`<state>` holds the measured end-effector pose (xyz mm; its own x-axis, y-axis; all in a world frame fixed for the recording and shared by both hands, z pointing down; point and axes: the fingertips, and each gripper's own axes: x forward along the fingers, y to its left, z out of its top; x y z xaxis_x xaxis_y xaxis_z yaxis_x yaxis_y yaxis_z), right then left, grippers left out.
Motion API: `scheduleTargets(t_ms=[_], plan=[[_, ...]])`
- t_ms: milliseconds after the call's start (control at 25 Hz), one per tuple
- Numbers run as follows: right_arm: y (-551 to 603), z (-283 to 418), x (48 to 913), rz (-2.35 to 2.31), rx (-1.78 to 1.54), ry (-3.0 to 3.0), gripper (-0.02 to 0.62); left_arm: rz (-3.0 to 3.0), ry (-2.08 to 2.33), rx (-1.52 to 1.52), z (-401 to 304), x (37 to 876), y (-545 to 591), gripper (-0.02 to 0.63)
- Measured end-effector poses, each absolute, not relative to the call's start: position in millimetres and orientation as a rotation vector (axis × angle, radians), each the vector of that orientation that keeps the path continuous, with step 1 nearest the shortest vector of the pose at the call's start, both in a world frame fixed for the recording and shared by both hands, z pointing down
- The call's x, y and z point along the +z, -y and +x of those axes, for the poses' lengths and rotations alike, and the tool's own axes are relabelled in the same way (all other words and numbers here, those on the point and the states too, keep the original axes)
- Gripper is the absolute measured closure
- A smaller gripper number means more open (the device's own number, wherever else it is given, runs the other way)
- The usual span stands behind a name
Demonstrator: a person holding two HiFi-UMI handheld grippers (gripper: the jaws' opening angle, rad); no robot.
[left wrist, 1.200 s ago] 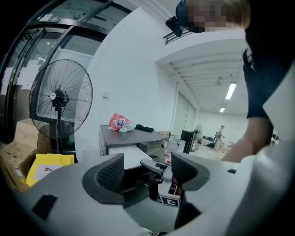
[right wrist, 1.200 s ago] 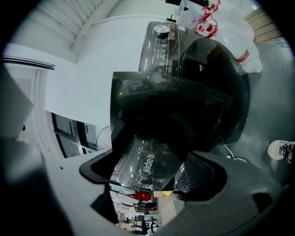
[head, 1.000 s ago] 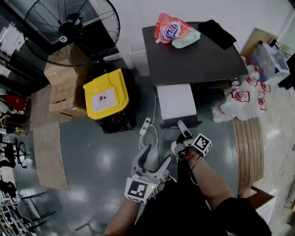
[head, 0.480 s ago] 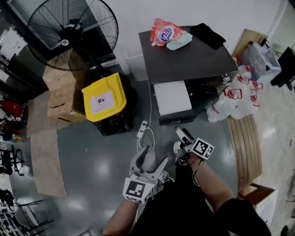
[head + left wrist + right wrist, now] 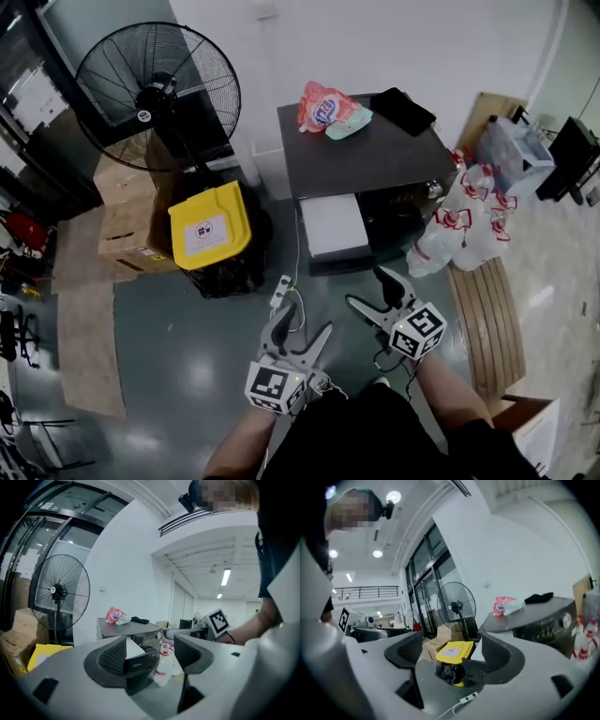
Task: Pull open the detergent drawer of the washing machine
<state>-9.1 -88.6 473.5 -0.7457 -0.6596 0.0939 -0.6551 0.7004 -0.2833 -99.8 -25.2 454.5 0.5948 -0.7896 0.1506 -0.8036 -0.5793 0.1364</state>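
The left tool (image 5: 302, 328) points forward, its jaws apart with nothing between the pads. Just to its right, the right tool (image 5: 366, 286) is also open and empty. Its jaws have just been closing a little. Both hang over the grey floor (image 5: 197, 328), clear of the machine.

Beyond them a white power strip (image 5: 280, 290) lies on the floor. Farther left is a yellow-lidded bin (image 5: 210, 225) with cardboard boxes (image 5: 127, 230) beside it.

The washing machine (image 5: 366, 155) stands ahead against the wall, well apart from both tools. A white-topped part (image 5: 330, 225) juts from its front at the left; whether this is the detergent drawer I cannot tell. A pink packet (image 5: 319, 105) and a black cloth (image 5: 403, 110) lie on its top. A standing fan (image 5: 157, 94) is at far left.
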Motion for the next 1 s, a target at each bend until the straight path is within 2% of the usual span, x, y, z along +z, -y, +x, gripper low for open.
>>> scheduleTargets(t_ms=[160, 280, 400, 480, 520, 760, 1000], plan=[[61.8, 15.0, 433.4, -1.062, -0.247, -2.940, 0.229, 2.611, 1.373, 0.116, -79.5, 452.1, 16.8, 0.313], [41.0, 38.4, 410.7, -1.044, -0.127, -2.955, 0.296, 2.583, 1.419, 0.117, -60.3, 451.9, 6.1, 0.313], [20.2, 61.7, 398.1, -1.033, -0.031, -2.984, 0.456, 2.561, 1.447, 0.105, -34.2, 447.2, -9.8, 0.319], [7.5, 73.9, 394.9, -1.014, 0.002, -3.008, 0.566, 2.565, 1.453, 0.103, -14.6, 443.0, -21.3, 0.362], [1.7, 79.1, 394.6, -1.005, 0.005, -3.018, 0.596, 2.572, 1.449, 0.102, -4.5, 441.1, -27.4, 0.386], [-28.3, 95.7, 399.3, -0.974, -0.056, -3.037, 0.597, 2.613, 1.478, 0.165, 33.0, 437.3, -66.8, 0.582], [-51.4, 100.8, 401.2, -0.952, -0.067, -3.061, 0.595, 2.585, 1.548, 0.195, 38.3, 443.5, -85.5, 0.598]])
